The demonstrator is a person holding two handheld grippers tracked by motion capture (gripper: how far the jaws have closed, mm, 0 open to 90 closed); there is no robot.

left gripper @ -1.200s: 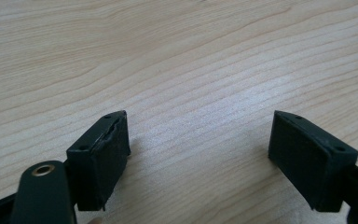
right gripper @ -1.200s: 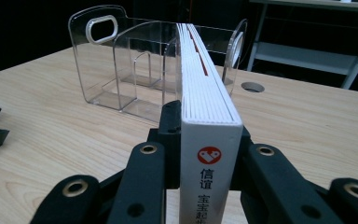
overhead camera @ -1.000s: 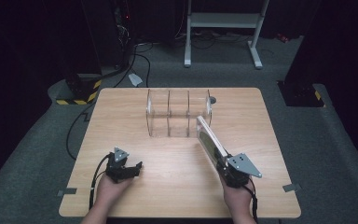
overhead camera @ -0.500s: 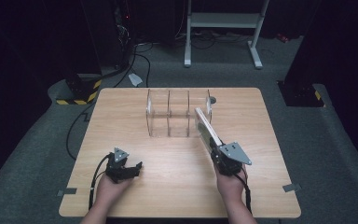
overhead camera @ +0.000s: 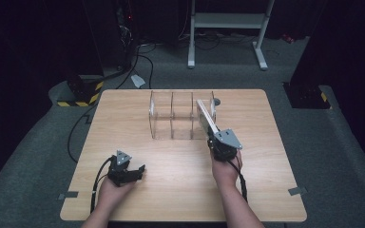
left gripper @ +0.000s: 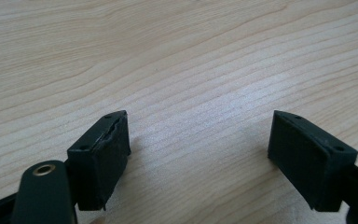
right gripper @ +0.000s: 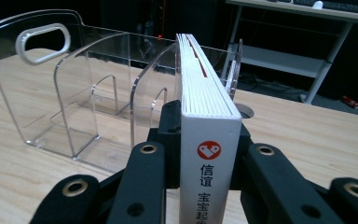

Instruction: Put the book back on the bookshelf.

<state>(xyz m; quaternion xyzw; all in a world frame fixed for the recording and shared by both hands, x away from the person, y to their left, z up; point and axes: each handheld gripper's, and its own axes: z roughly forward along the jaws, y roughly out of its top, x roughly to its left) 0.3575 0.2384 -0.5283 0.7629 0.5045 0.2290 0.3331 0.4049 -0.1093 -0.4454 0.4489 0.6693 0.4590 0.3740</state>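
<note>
Clear acrylic rack [overhead camera: 171, 116] has no book in it yet: my right gripper [right gripper: 205, 140] clamps the white book [right gripper: 205, 100] near its end slot, left gripper [left gripper: 198, 154] open.

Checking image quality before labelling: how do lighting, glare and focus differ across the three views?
High view: table evenly lit, surroundings dark, slightly soft. Left gripper view: bright sheen on the wood between the open jaws, sharp grain. Right gripper view: book crisp, reflections on the clear rack, dim background.
</note>
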